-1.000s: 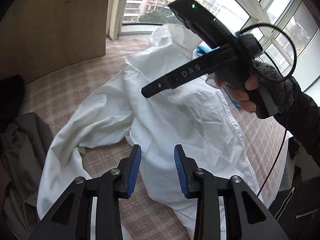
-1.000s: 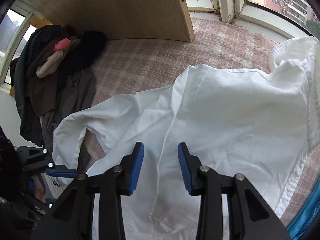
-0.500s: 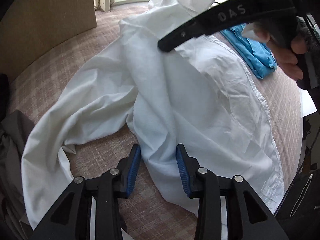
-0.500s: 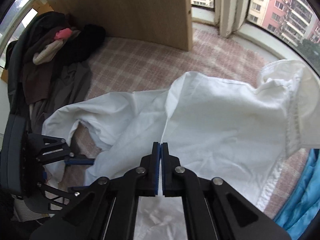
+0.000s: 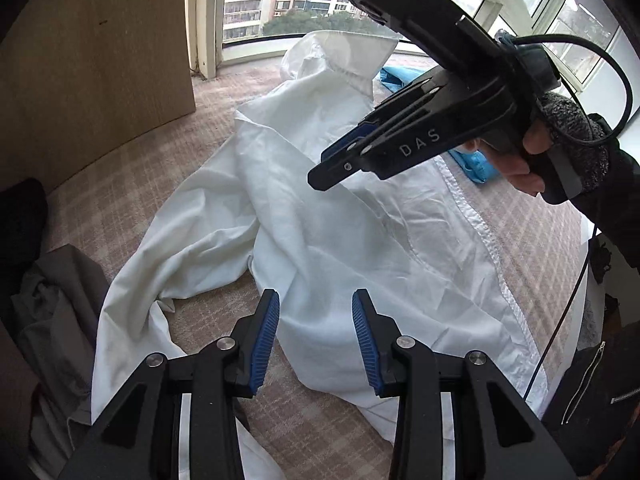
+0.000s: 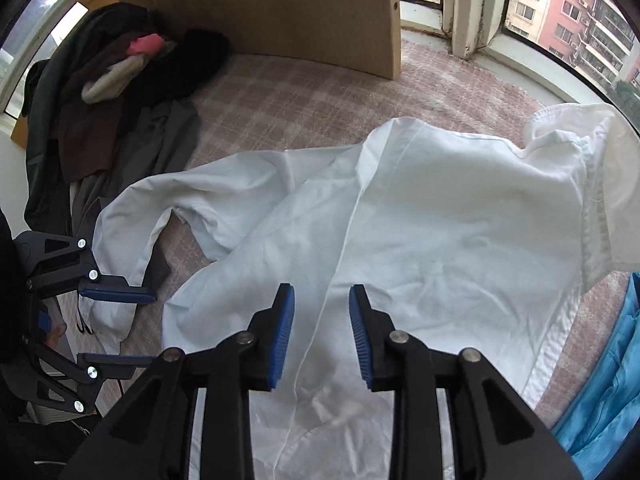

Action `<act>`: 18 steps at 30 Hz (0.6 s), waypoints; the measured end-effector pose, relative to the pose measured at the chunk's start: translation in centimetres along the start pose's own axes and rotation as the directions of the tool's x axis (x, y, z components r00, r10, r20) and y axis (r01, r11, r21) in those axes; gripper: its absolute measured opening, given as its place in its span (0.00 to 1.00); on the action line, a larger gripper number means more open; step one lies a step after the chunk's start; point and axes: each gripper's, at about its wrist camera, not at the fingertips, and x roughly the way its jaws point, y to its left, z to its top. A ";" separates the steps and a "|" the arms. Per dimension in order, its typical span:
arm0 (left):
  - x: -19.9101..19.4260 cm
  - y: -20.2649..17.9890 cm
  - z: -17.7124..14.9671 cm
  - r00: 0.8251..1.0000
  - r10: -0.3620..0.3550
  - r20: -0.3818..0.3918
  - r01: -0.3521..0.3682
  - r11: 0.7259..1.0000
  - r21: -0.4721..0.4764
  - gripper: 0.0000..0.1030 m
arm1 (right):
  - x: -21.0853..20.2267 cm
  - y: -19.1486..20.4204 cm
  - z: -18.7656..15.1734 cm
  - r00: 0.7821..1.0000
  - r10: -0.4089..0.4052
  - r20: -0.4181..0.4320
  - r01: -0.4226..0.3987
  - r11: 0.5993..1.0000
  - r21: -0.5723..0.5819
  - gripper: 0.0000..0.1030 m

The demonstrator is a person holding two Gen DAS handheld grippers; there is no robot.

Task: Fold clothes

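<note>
A white shirt [image 5: 344, 248] lies spread and creased on the plaid cover, its collar [image 5: 352, 60] toward the window and one sleeve [image 6: 168, 200] trailing out to the side. My left gripper [image 5: 316, 320] hovers open over the shirt's lower edge, with nothing between its blue pads. My right gripper [image 6: 322, 308] points down over the shirt's long seam [image 6: 348, 232]; its jaws are opening and the pads hold no cloth. The left wrist view shows the right gripper [image 5: 326, 168] in a person's hand above the shirt's middle. The left gripper [image 6: 116, 324] also appears at the left edge of the right wrist view.
A heap of dark clothes [image 6: 120, 80] and a grey garment [image 5: 52, 300] lie beyond the sleeve. A blue garment [image 6: 608, 380] sits past the shirt's far edge. A wooden board [image 6: 280, 8] and curved windows bound the plaid cover [image 6: 320, 96].
My right gripper closed fully above the seam half a second ago and has opened again. The left gripper dipped closer to the shirt, then drew back up.
</note>
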 end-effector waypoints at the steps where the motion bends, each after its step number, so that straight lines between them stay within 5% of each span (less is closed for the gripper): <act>1: 0.4 -0.1 0.1 1.000 0.001 -0.008 -0.001 1.000 0.001 0.35 | 0.4 0.2 0.0 1.000 0.003 -0.006 -0.003 1.000 0.000 0.28; 5: 1.4 -0.7 -0.1 1.000 0.008 -0.020 -0.008 1.000 0.004 0.34 | 1.3 0.9 -0.7 0.999 0.010 -0.033 -0.011 1.000 -0.014 0.24; 7: 1.4 -1.1 -0.3 1.000 0.009 -0.022 -0.009 1.000 0.013 0.34 | 1.0 1.2 -1.1 0.999 0.025 -0.032 -0.026 0.999 -0.031 0.03; 18: 4.3 -1.5 -1.0 0.996 0.012 -0.084 -0.010 1.000 0.029 0.35 | -0.8 0.0 -1.6 1.000 -0.012 -0.006 0.012 1.000 0.015 0.01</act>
